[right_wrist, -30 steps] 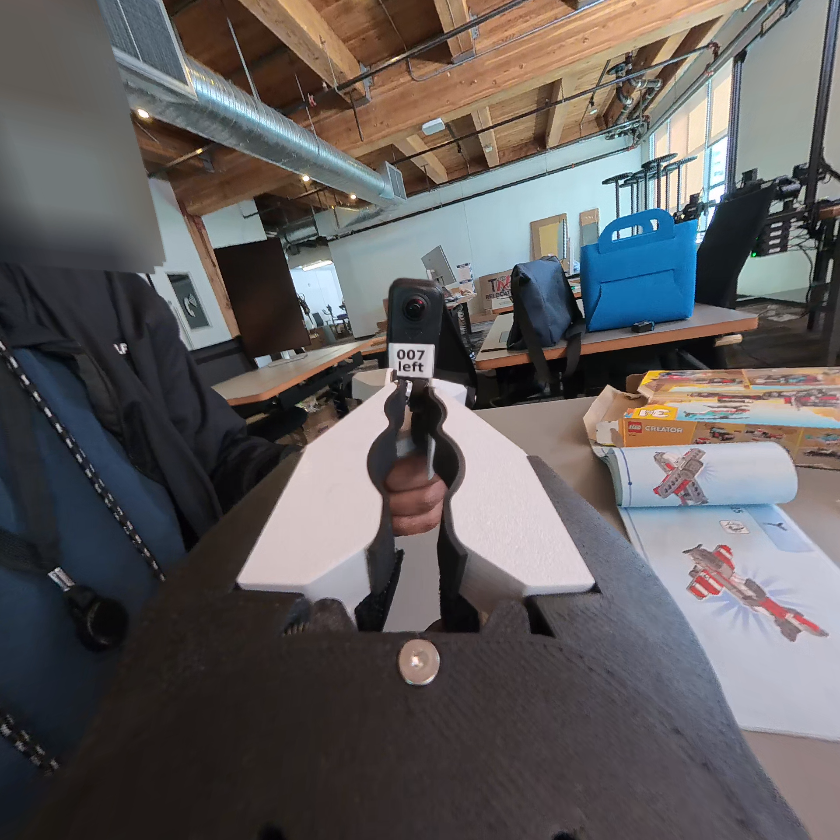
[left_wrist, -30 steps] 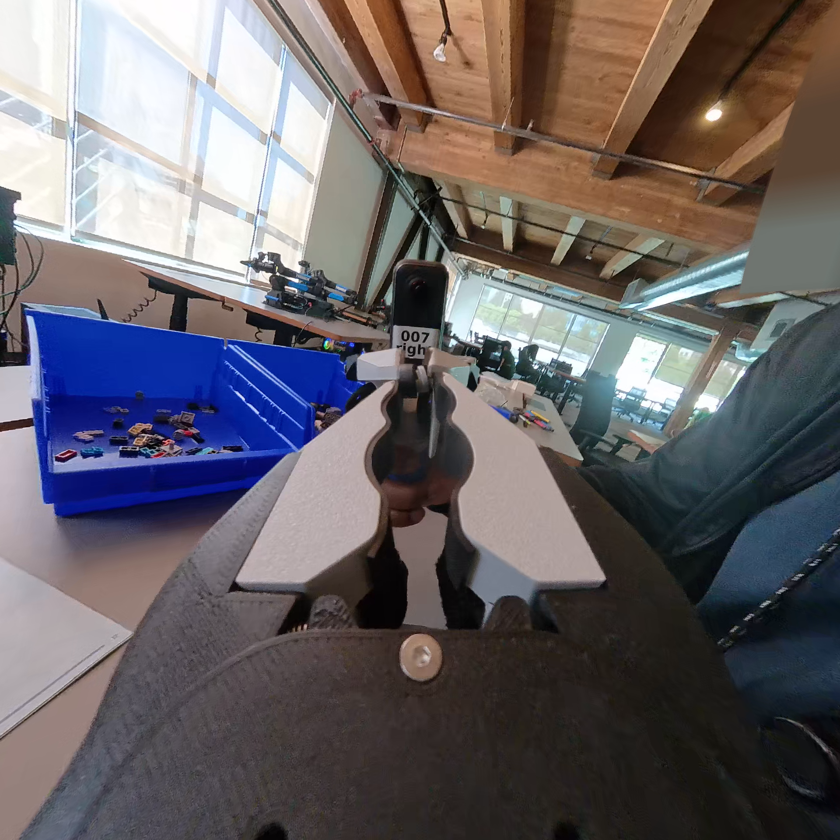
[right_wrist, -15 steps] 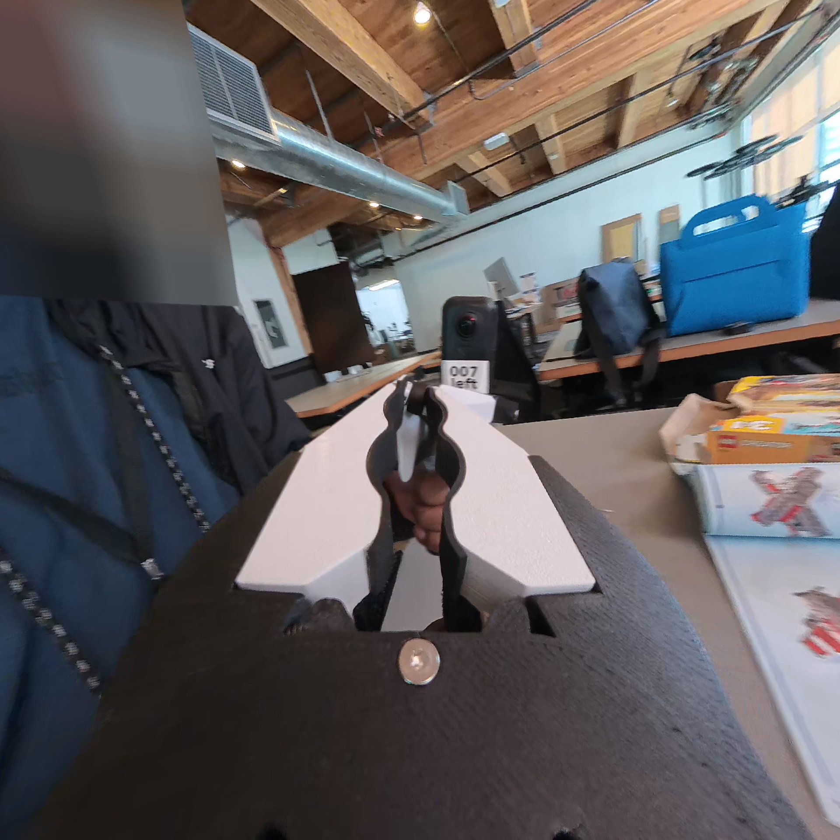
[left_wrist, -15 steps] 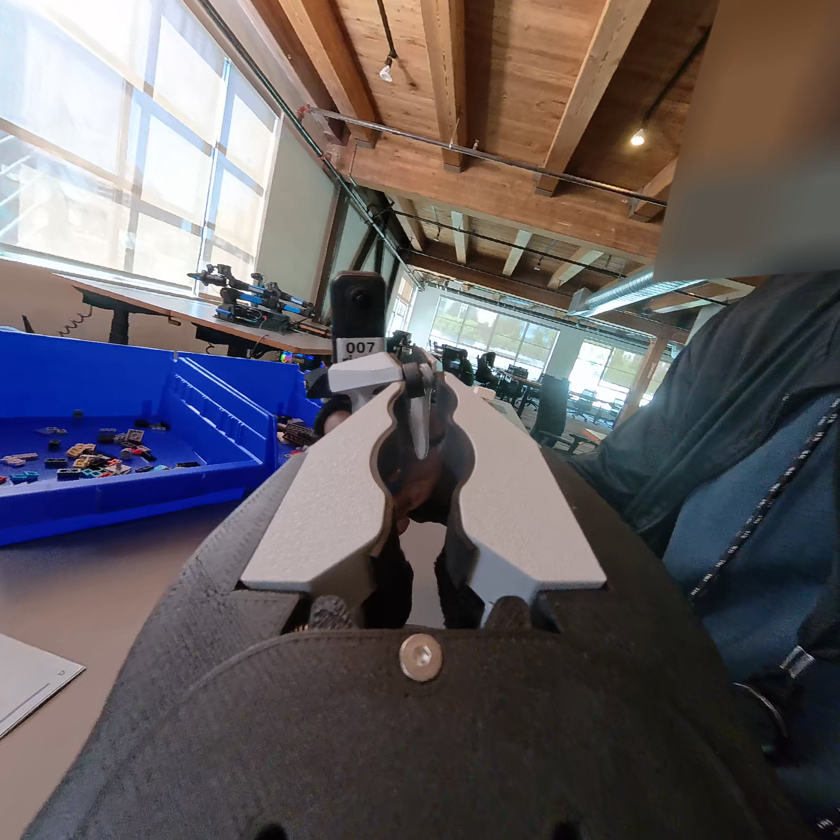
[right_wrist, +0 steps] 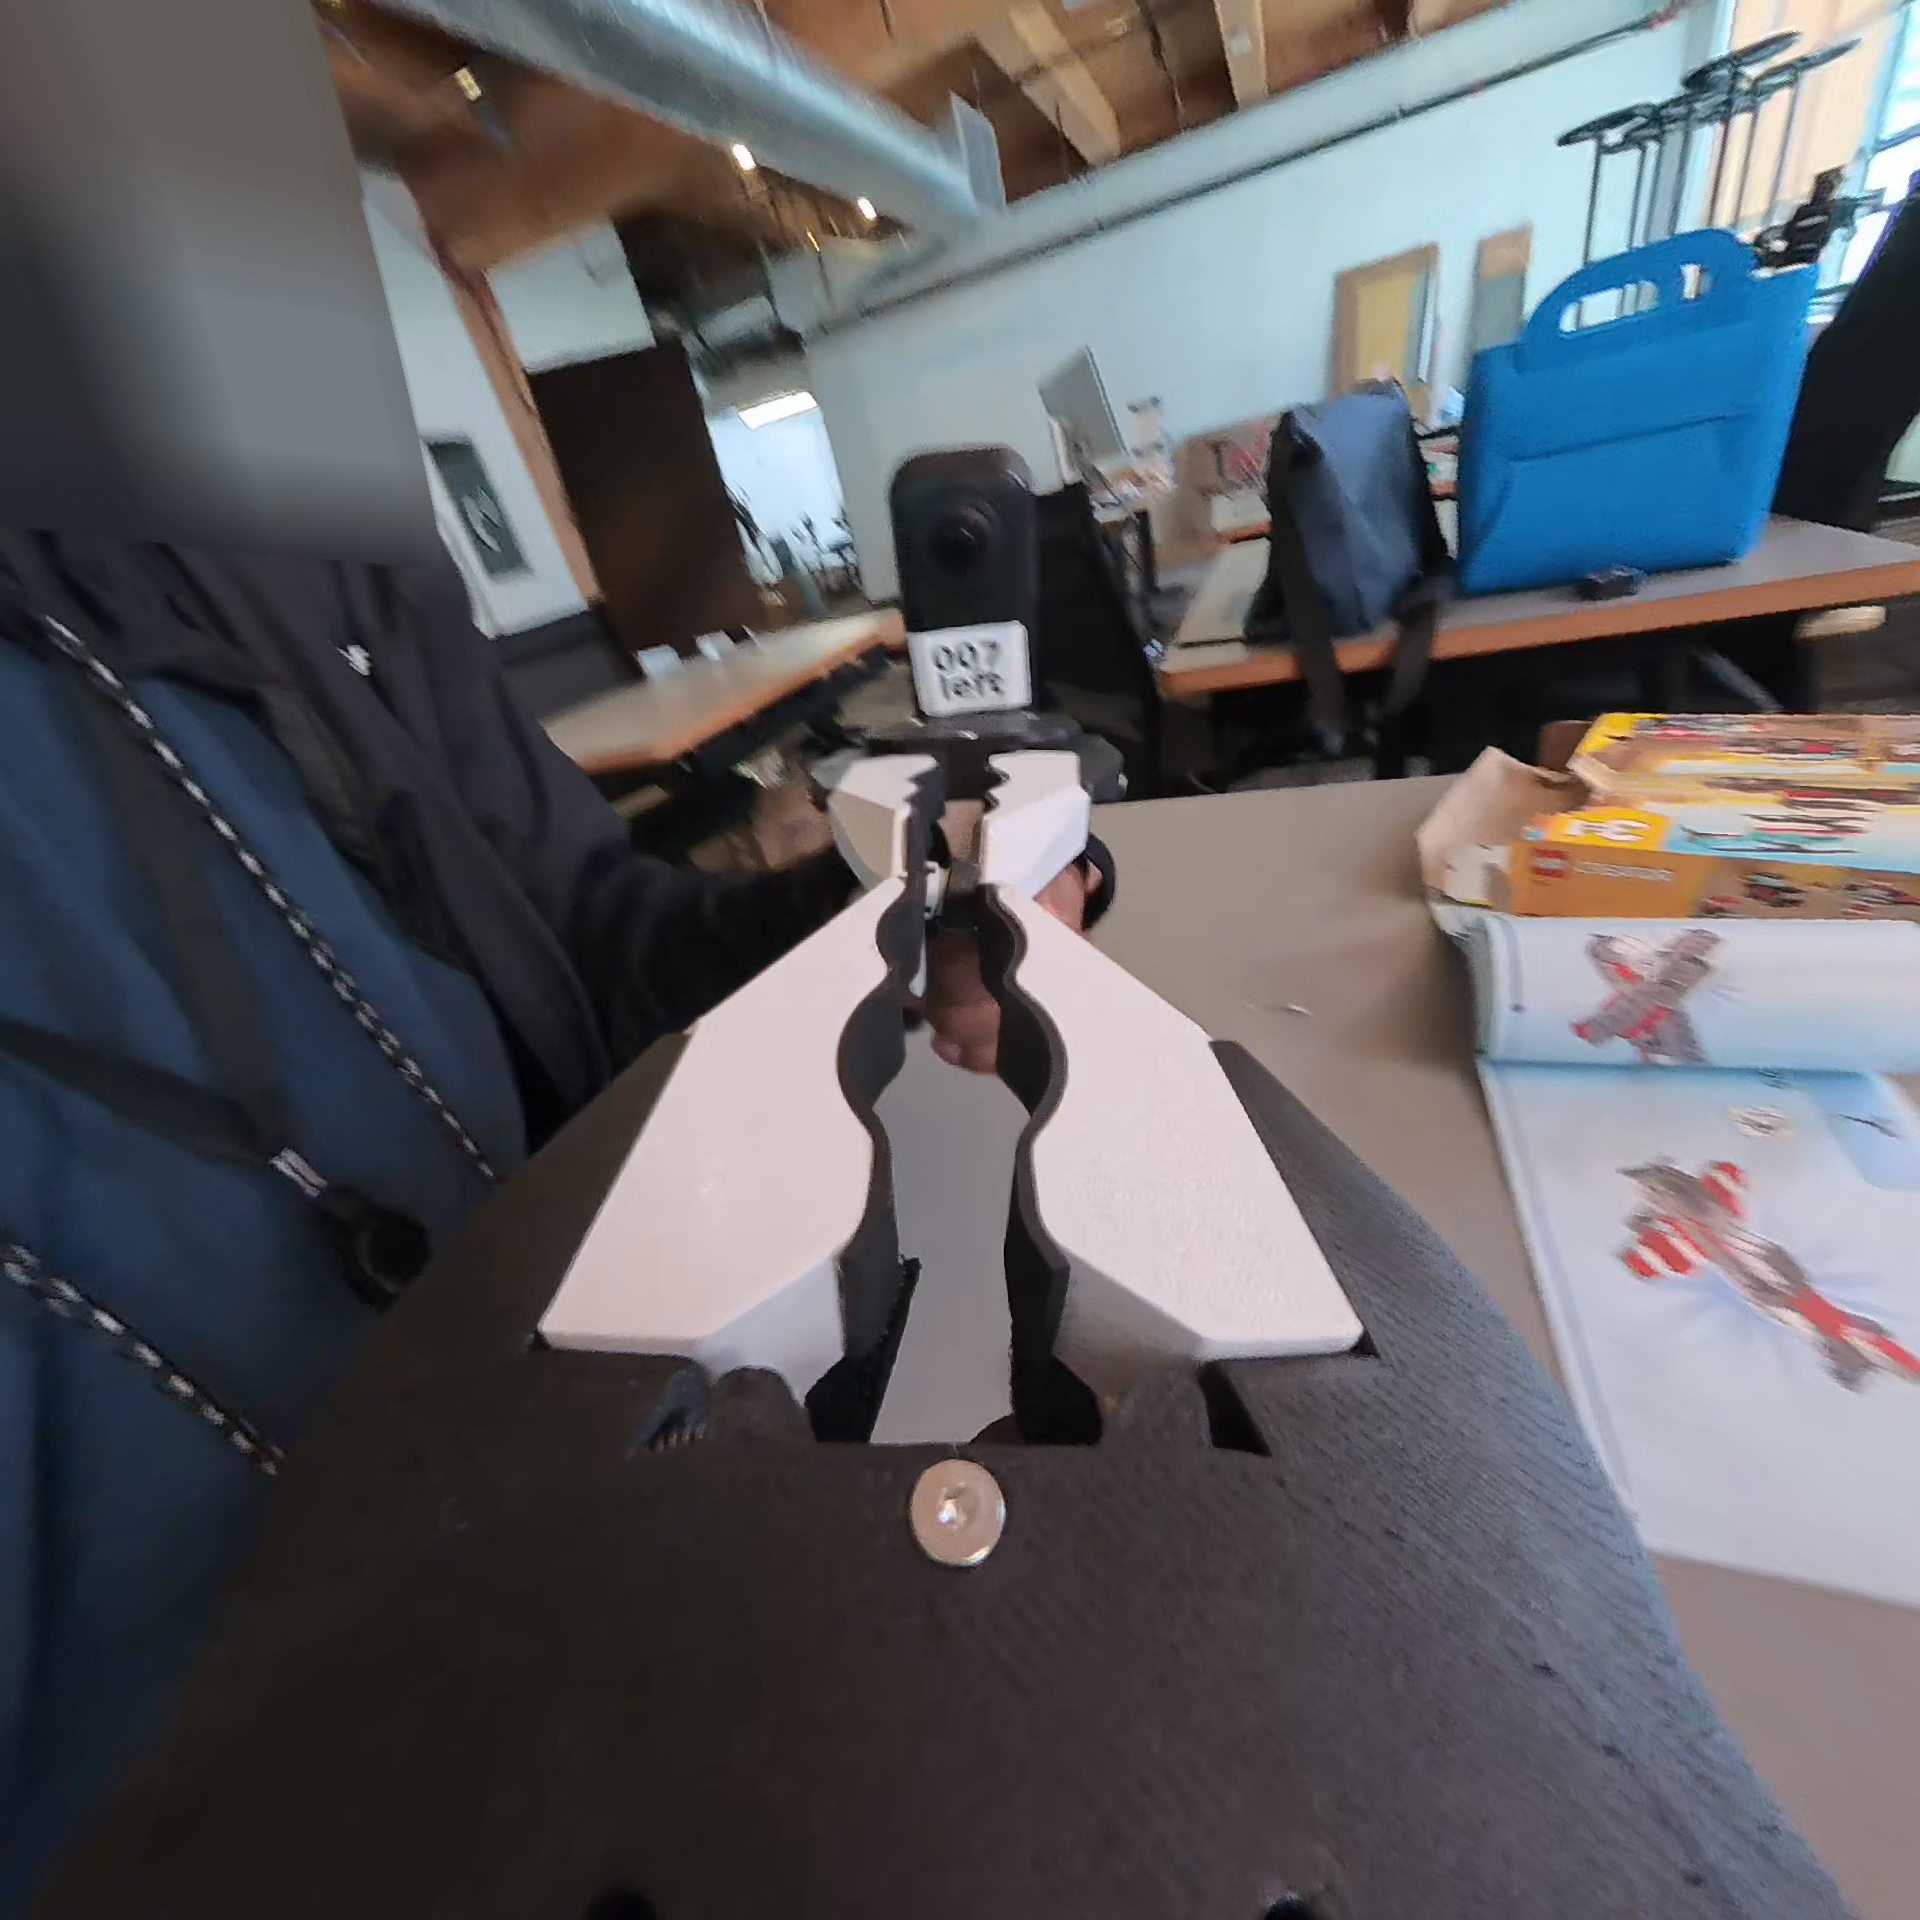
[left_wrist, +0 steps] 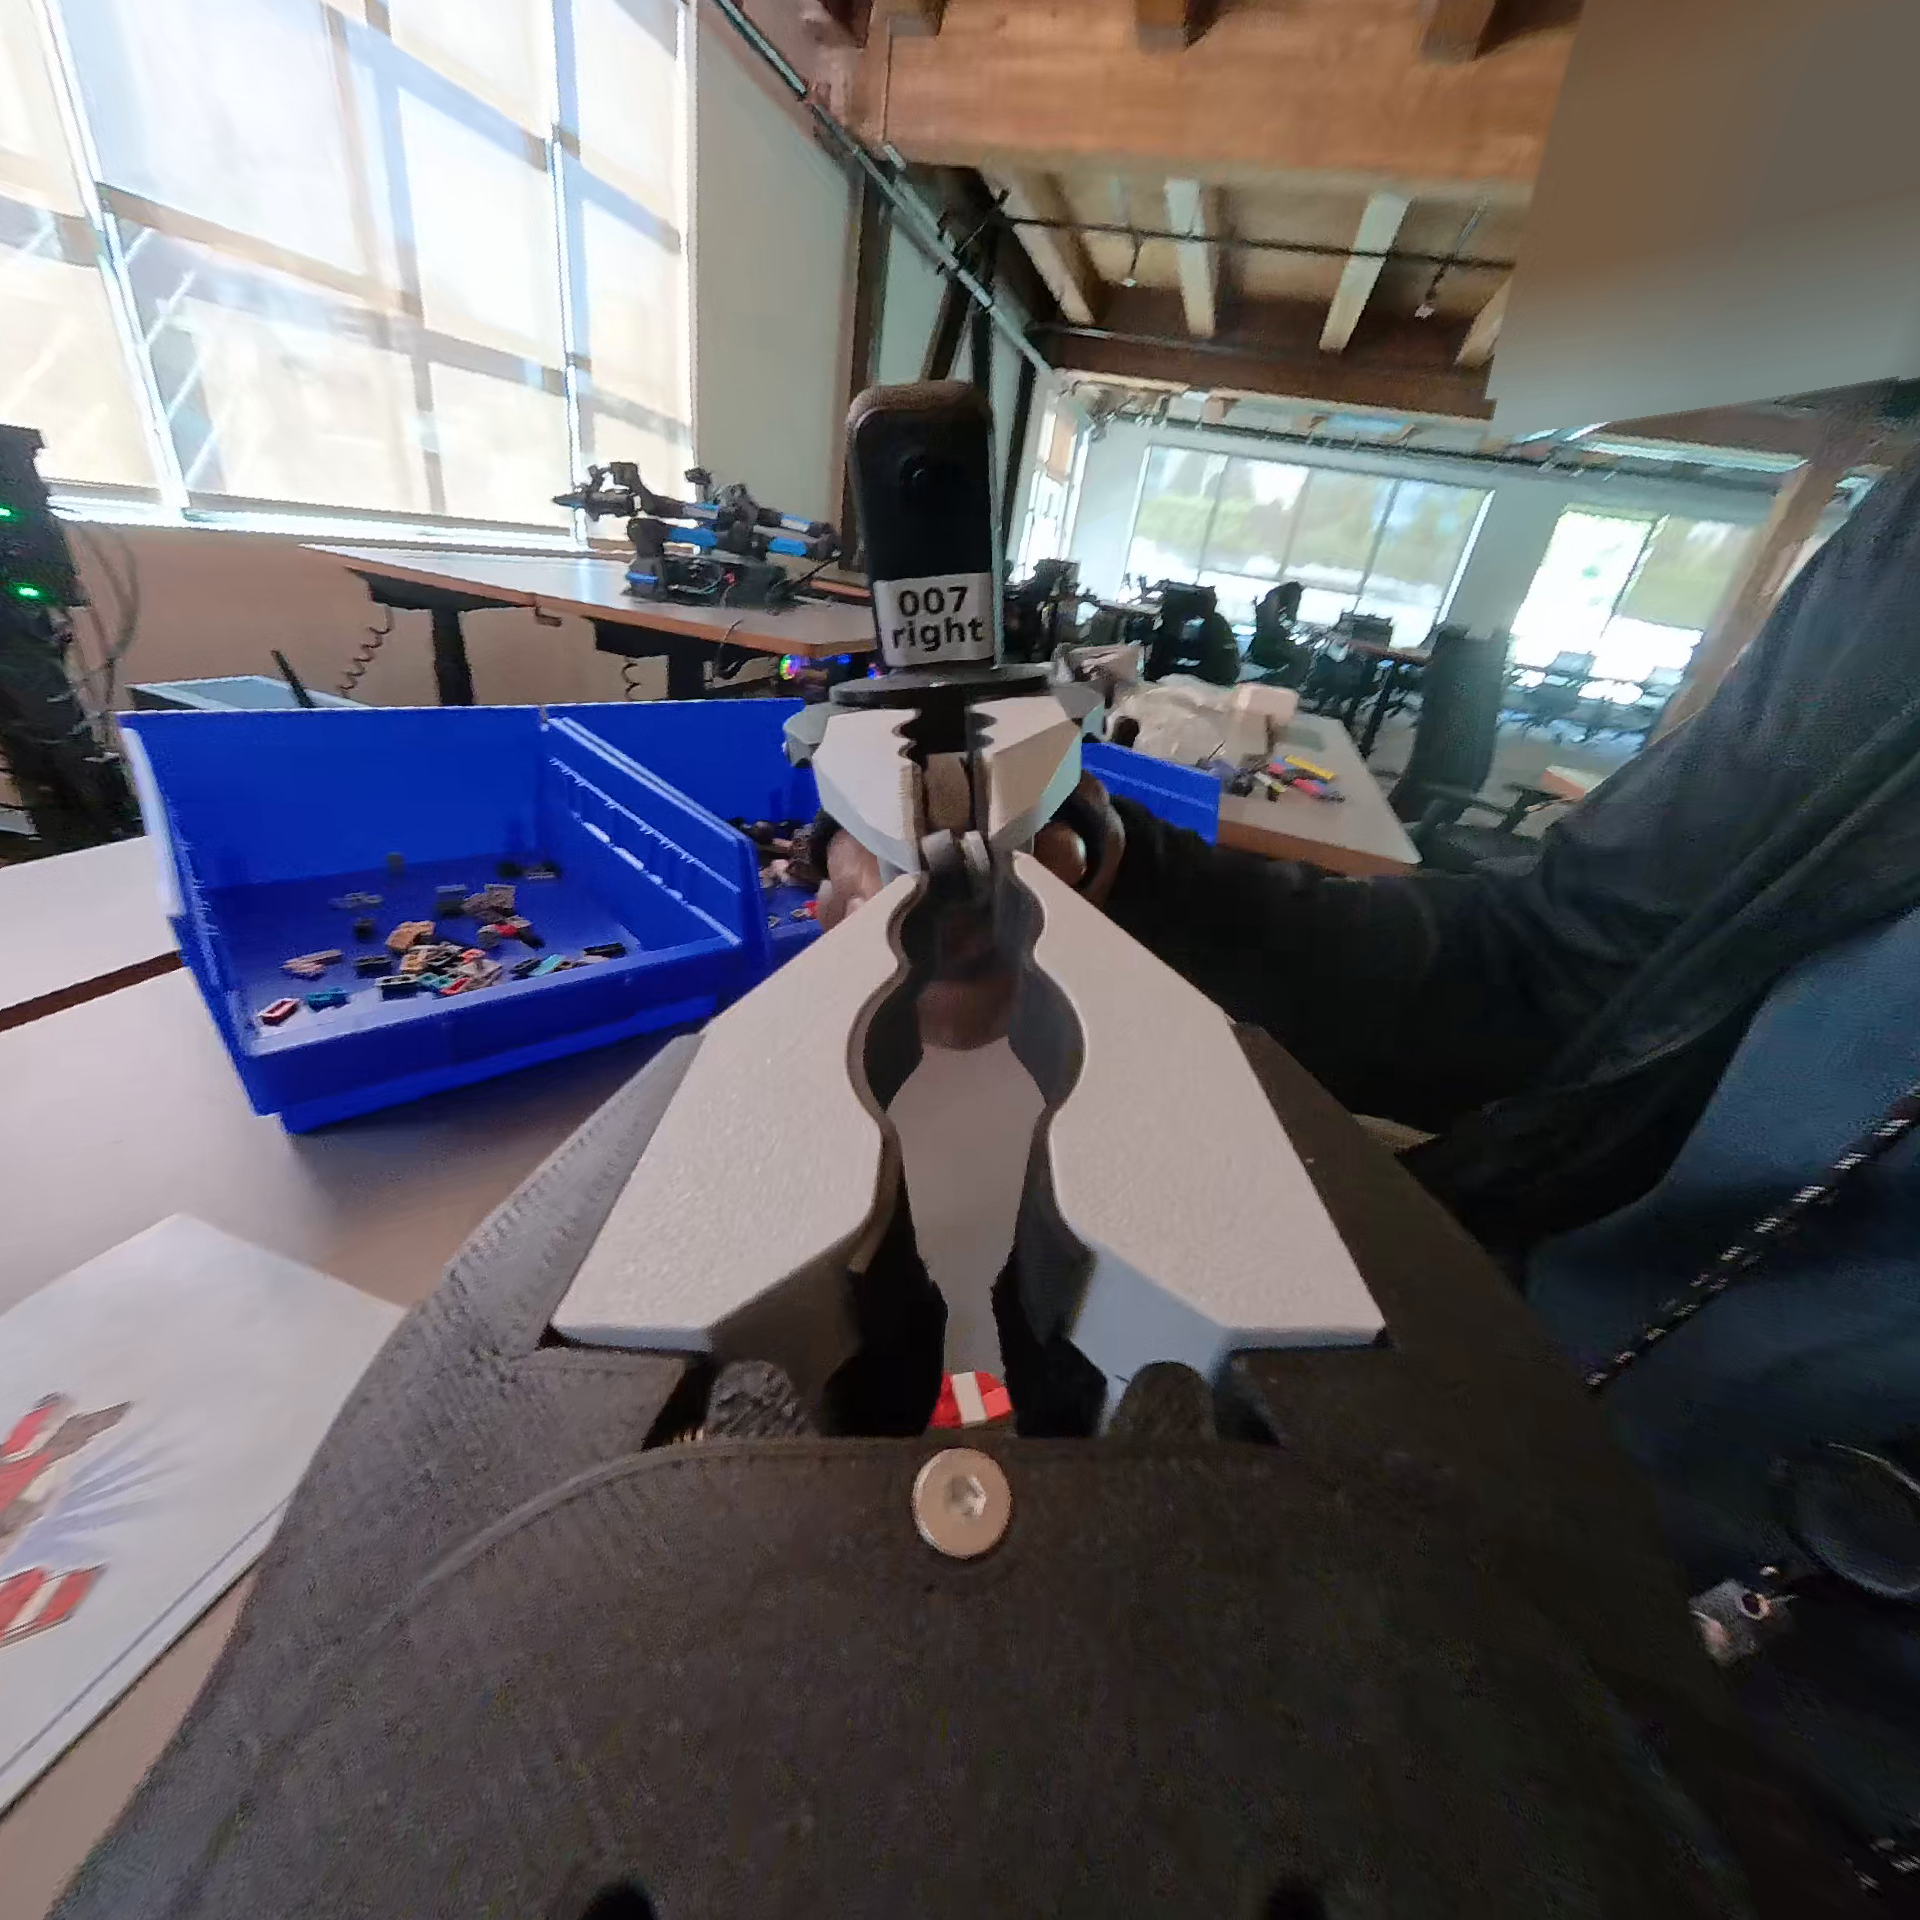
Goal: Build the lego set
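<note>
Facing each other tip to tip above a grey surface (left_wrist: pixel 104 1091), two hand-held grippers meet in mid-air.

Left wrist view: the left gripper (left_wrist: pixel 961 873), grey-fingered on a black body, has its jaws drawn in to a thin slit at the tips. Something small and dark sits there, too small to identify. The right gripper (left_wrist: pixel 948 800) points back at it, tips touching or nearly so. Behind, a blue plastic bin (left_wrist: pixel 436 810) holds scattered small loose lego bricks (left_wrist: pixel 436 951). Low in the gap between the fingers a red-and-white striped lego piece (left_wrist: pixel 968 1397) shows; whether it lies on the surface I cannot tell. A printed instruction booklet (left_wrist: pixel 156 1403) lies at lower left.

Right wrist view, somewhat blurred: the right gripper (right_wrist: pixel 951 899), white-fingered, is likewise pinched almost closed, with what it grips unclear. An opened yellow lego box (right_wrist: pixel 1714 831) and the open booklet (right_wrist: pixel 1714 1195) lie to the right.

This looks like pressing two tiny parts together. Doing it well likely means keeping both tips aligned, pushing straight and gently, and keeping both grips firm so nothing drops.
</note>
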`<state>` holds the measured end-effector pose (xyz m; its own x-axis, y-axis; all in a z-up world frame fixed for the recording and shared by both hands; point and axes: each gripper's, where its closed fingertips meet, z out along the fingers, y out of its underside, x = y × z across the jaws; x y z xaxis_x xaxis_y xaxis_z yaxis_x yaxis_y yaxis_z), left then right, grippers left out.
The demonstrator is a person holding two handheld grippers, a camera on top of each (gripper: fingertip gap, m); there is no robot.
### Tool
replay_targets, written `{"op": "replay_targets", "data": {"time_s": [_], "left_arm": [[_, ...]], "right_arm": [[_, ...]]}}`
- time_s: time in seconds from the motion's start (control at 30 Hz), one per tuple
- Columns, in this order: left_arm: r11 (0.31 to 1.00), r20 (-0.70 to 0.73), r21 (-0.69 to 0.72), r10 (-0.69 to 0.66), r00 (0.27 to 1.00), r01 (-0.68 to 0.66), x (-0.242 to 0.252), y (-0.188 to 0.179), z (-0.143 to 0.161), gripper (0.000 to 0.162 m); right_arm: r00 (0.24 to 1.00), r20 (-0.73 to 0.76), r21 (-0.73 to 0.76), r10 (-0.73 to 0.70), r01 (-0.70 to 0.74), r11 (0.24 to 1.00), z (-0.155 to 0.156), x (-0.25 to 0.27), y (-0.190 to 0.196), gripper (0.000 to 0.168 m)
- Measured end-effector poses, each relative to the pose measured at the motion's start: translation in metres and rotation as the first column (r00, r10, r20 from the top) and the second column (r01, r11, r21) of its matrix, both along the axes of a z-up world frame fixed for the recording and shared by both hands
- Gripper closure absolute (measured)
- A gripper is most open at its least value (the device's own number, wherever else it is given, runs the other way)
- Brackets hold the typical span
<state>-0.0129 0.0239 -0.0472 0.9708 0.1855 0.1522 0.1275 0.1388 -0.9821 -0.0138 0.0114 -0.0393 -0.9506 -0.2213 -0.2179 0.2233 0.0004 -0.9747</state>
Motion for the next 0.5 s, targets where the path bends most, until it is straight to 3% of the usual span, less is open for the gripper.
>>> {"op": "replay_targets", "data": {"time_s": [0.3, 0.5], "left_arm": [[0.986, -0.108, -0.122, 0.097, 0.989, -0.110, -0.0054, 0.0011, -0.0059, 0.152], [0.987, -0.147, -0.141, 0.058, 0.988, -0.078, 0.0024, 0.0029, -0.0069, 0.152]], "right_arm": [[0.988, -0.144, 0.074, -0.059, 0.071, 0.995, -0.0060, -0.0042, 0.0026, 0.159], [0.998, -0.062, 0.057, -0.015, 0.019, 0.998, -0.0065, -0.0006, 0.0035, 0.150]]}}
